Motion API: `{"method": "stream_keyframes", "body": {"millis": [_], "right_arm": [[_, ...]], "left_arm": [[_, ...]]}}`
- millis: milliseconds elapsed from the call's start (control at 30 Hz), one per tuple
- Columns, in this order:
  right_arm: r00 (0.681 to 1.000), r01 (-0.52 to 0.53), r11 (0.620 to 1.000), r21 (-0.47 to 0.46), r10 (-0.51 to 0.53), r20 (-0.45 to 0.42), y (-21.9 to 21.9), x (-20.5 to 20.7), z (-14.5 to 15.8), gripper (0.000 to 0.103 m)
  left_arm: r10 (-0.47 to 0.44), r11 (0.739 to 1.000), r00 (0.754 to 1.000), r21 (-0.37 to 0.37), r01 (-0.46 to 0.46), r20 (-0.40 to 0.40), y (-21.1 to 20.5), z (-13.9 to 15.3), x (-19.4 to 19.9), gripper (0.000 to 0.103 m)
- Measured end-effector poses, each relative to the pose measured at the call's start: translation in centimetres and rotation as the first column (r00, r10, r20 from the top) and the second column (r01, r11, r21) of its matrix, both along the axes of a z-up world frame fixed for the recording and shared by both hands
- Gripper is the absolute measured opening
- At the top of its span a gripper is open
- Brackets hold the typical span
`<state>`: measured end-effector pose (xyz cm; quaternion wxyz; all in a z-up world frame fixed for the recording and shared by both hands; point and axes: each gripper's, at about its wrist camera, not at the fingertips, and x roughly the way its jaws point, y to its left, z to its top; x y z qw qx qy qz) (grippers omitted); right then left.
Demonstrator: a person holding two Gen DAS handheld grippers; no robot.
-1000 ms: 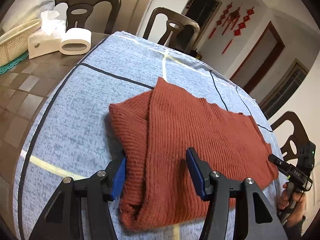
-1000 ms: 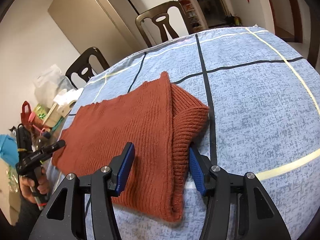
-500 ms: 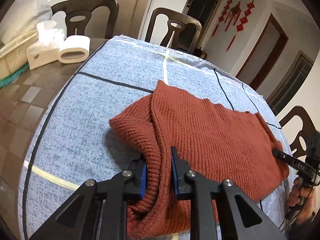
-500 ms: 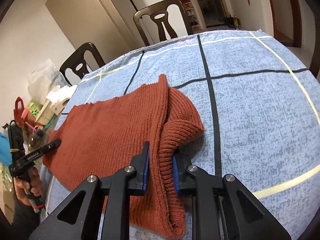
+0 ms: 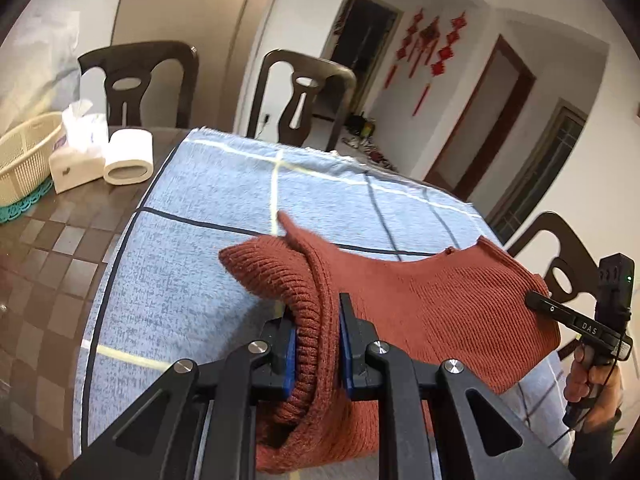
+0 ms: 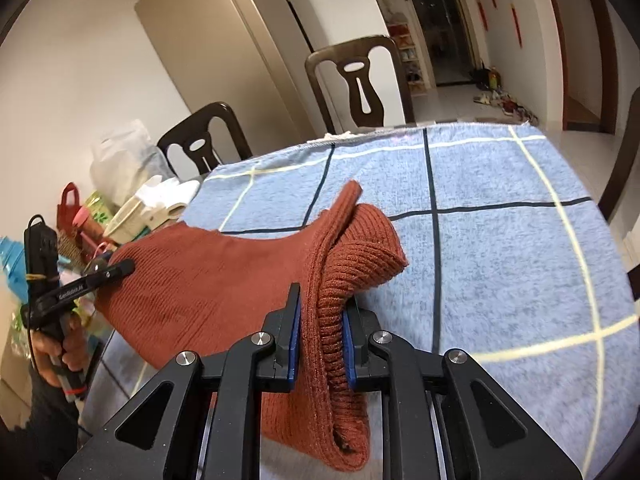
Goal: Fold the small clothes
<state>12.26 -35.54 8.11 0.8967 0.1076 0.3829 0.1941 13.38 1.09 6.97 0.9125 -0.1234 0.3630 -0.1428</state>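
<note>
A rust-red knitted sweater (image 5: pixel 420 304) hangs stretched between my two grippers above the blue checked cloth (image 5: pixel 192 256) on the table. My left gripper (image 5: pixel 316 344) is shut on its folded left edge, with thick ribbed layers between the blue pads. My right gripper (image 6: pixel 318 344) is shut on the folded right edge of the sweater (image 6: pixel 208 280). Each wrist view shows the other gripper at the far end of the sweater: the right one (image 5: pixel 576 324) and the left one (image 6: pixel 76 284). The sweater's middle sags and its near edge is lifted off the cloth.
A cream basket (image 5: pixel 20 156), a tissue box (image 5: pixel 76 152) and a toilet roll (image 5: pixel 128 156) sit on the bare tiled tabletop at the left. Dark chairs (image 5: pixel 304 96) stand around the table. Bags and clutter (image 6: pixel 100 208) crowd the left table end.
Both grippers closed on the sweater's side edges and then lifted them off the cloth. The sweater, flat a second ago, now hangs between them.
</note>
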Motion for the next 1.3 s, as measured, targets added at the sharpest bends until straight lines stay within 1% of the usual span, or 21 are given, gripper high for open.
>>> {"method": "stream_keyframes", "body": {"millis": [100, 167, 267, 367, 433, 533, 600, 633, 700, 800, 867, 933, 1033, 1100, 1133, 1200, 1233, 1267, 1300], "right_arm": [[1.000, -0.001, 1.000, 0.000, 0.001, 0.011, -0.5, -2.0, 0.5, 0.017], [1.000, 0.001, 1.000, 0.006, -0.001, 0.007, -1.0, -3.5, 0.4, 0.017], [1.000, 0.007, 1.000, 0.015, -0.006, -0.013, -1.5, -5.2, -0.4, 0.017], [1.000, 0.008, 1.000, 0.015, -0.008, -0.030, -1.8, -6.5, -1.5, 0.017], [0.997, 0.017, 1.000, 0.009, -0.016, -0.070, -1.9, -6.6, -3.4, 0.017], [0.991, 0.050, 0.998, -0.036, -0.055, -0.121, -2.0, -6.2, -5.9, 0.018], [0.987, 0.062, 0.997, -0.035, -0.067, -0.147, -2.2, -6.2, -7.0, 0.020], [0.986, 0.072, 0.997, -0.034, -0.076, -0.148, -2.4, -6.4, -7.1, 0.022], [0.988, 0.084, 0.995, -0.045, -0.089, -0.125, -2.9, -7.1, -6.6, 0.024], [0.991, 0.112, 0.991, -0.068, -0.116, -0.065, -3.6, -8.7, -5.0, 0.026], [0.991, 0.129, 0.988, -0.088, -0.132, -0.021, -3.7, -9.7, -4.0, 0.026], [0.992, 0.125, 0.988, -0.093, -0.124, 0.015, -3.2, -10.4, -3.1, 0.026], [0.997, 0.073, 0.991, -0.111, -0.068, 0.042, -1.3, -10.3, -2.8, 0.026], [0.999, 0.046, 0.990, -0.130, -0.043, 0.028, 0.0, -9.5, -3.4, 0.026], [0.999, 0.042, 0.989, -0.142, -0.042, 0.002, 0.6, -8.8, -4.2, 0.026], [0.999, 0.031, 0.988, -0.151, -0.034, -0.019, 1.0, -7.9, -5.5, 0.026], [0.998, 0.045, 0.984, -0.171, -0.052, -0.038, 0.9, -7.4, -6.3, 0.026], [0.996, 0.057, 0.982, -0.181, -0.068, -0.056, 0.6, -7.0, -6.9, 0.023], [0.996, 0.061, 0.985, -0.160, -0.070, -0.049, 0.3, -6.9, -7.0, 0.023]], "left_arm": [[-0.032, 0.999, 0.999, 0.003, 0.032, 0.027, -0.2, 0.5, -2.3, 0.019], [-0.043, 0.999, 0.999, -0.002, 0.043, 0.027, -0.2, 0.3, -3.6, 0.019], [-0.050, 0.998, 0.999, -0.023, 0.050, 0.013, 0.0, -0.6, -5.5, 0.019], [-0.048, 0.999, 0.999, -0.025, 0.048, 0.001, 0.0, -1.9, -7.1, 0.019], [-0.044, 0.999, 0.999, -0.017, 0.044, -0.031, -0.2, -3.6, -7.5, 0.019], [-0.011, 1.000, 0.994, 0.012, 0.013, -0.112, -0.2, -6.6, -7.2, 0.019], [0.003, 1.000, 0.989, 0.003, -0.003, -0.146, 0.2, -7.9, -7.2, 0.021], [0.005, 1.000, 0.990, -0.012, -0.007, -0.142, 0.4, -7.9, -7.4, 0.022], [0.020, 1.000, 0.992, 0.000, -0.020, -0.126, 0.7, -7.2, -7.9, 0.025], [0.047, 0.999, 0.994, 0.009, -0.047, -0.099, 1.2, -6.2, -8.9, 0.025], [0.071, 0.997, 0.995, 0.033, -0.069, -0.075, 1.5, -5.5, -9.6, 0.025], [0.079, 0.995, 0.996, 0.057, -0.076, -0.044, 1.2, -4.7, -10.0, 0.025], [0.043, 0.997, 0.999, 0.065, -0.043, -0.003, -0.3, -3.5, -10.2, 0.025], [0.001, 0.998, 1.000, 0.065, -0.001, 0.009, -1.7, -3.4, -9.7, 0.025], [-0.009, 0.998, 1.000, 0.066, 0.009, 0.004, -2.1, -3.7, -9.3, 0.025], [-0.026, 0.997, 0.999, 0.073, 0.027, -0.019, -3.0, -4.6, -8.5, 0.025], [-0.025, 0.996, 0.999, 0.083, 0.029, -0.041, -3.2, -5.4, -7.9, 0.025], [-0.015, 0.995, 0.997, 0.098, 0.022, -0.071, -3.4, -6.2, -7.3, 0.025], [-0.007, 0.994, 0.995, 0.110, 0.018, -0.097, -3.4, -7.0, -6.9, 0.025]]}}
